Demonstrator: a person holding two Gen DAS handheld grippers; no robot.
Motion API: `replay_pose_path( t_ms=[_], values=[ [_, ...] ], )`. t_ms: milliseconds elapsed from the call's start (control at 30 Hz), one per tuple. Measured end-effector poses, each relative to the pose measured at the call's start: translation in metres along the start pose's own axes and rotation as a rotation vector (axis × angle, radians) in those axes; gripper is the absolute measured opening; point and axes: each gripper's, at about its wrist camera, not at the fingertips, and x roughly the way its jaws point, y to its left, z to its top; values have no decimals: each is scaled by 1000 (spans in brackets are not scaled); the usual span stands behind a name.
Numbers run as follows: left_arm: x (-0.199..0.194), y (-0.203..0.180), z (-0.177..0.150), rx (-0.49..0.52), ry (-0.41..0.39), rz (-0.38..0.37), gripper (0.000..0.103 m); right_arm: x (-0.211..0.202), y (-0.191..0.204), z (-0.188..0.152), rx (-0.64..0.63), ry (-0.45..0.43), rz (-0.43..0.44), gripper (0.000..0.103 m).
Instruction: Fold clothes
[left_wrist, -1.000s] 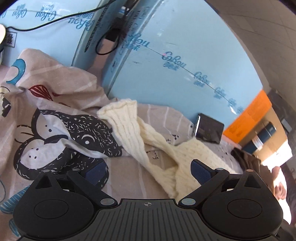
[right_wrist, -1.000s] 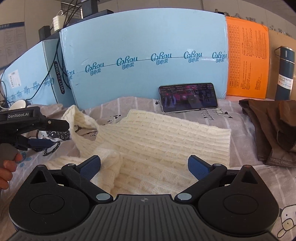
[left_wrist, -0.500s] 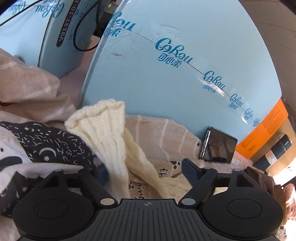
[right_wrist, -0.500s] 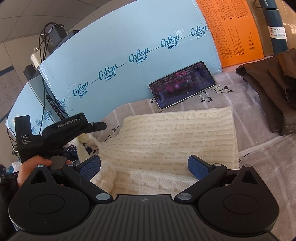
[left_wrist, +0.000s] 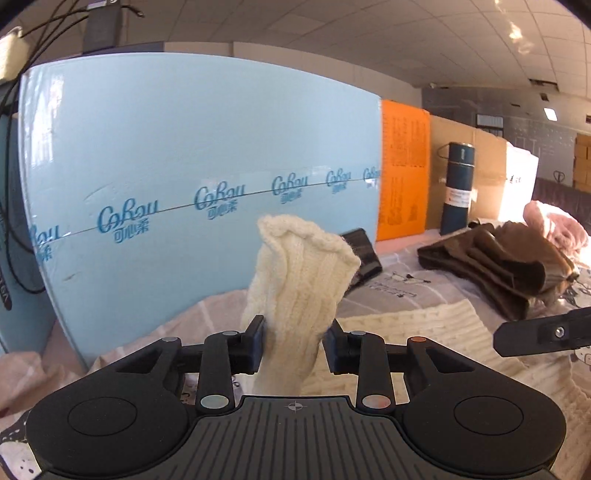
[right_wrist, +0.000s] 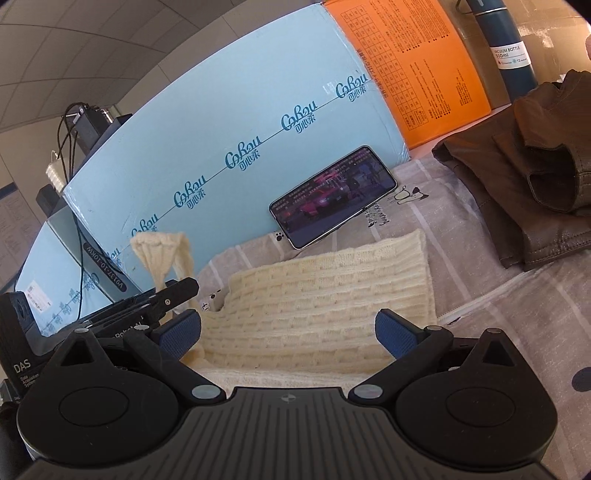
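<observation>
A cream knit sweater (right_wrist: 325, 295) lies spread on the striped bed sheet. My left gripper (left_wrist: 294, 345) is shut on the sweater's sleeve (left_wrist: 301, 280), whose cuff stands upright above the jaws. In the right wrist view the left gripper (right_wrist: 162, 299) holds the raised sleeve (right_wrist: 162, 254) at the left. My right gripper (right_wrist: 288, 332) is open and empty, just above the sweater's near part. Its finger (left_wrist: 543, 330) shows at the right of the left wrist view.
A phone (right_wrist: 332, 197) leans on the light blue foam board (right_wrist: 240, 136) behind the sweater. Folded brown clothes (right_wrist: 528, 177) lie at the right, with a pink garment (left_wrist: 554, 229) beyond. An orange board (right_wrist: 417, 70) and a dark vacuum bottle (left_wrist: 458, 192) stand at the back.
My left gripper has closed on the sleeve and lifted it, swinging to the right. My right gripper has stayed open and moved closer over the sweater.
</observation>
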Motion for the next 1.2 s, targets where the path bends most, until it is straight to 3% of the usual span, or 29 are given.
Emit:
replay_pose_path(
  t_ms=[133,167,300,367,533,667,833,967,1033,1100,1167,1200],
  values=[
    [7,-26,6,120,25,-52,35,-1,-3,1,18,-13,-11,102],
    [8,-32,3,155,42,-60,40,-2,-4,2,22,-16,-14,102],
    [16,-54,-12,307,117,-63,79,-3,-6,3,37,-24,-21,102],
    [14,-59,-15,359,122,-52,83,-2,-7,3,42,-24,-22,102],
    [-19,-50,-2,298,10,-93,98,-4,-10,2,53,-35,-22,102],
    [-55,-33,-1,213,-33,-129,100,-5,-11,3,54,-34,14,102],
    [-76,13,-31,-83,66,-139,100,-5,-1,2,-14,-29,111,102],
    [-60,41,-55,-267,176,-151,98,14,19,10,-64,56,75,100],
    [-53,52,-63,-342,195,-206,87,25,24,15,-44,93,68,99],
    [-47,59,-69,-395,206,-257,54,39,27,21,-14,132,78,99],
    [-47,61,-72,-407,202,-289,36,54,31,25,6,174,82,99],
    [-49,59,-72,-396,190,-296,32,61,33,27,11,184,86,98]
  ],
)
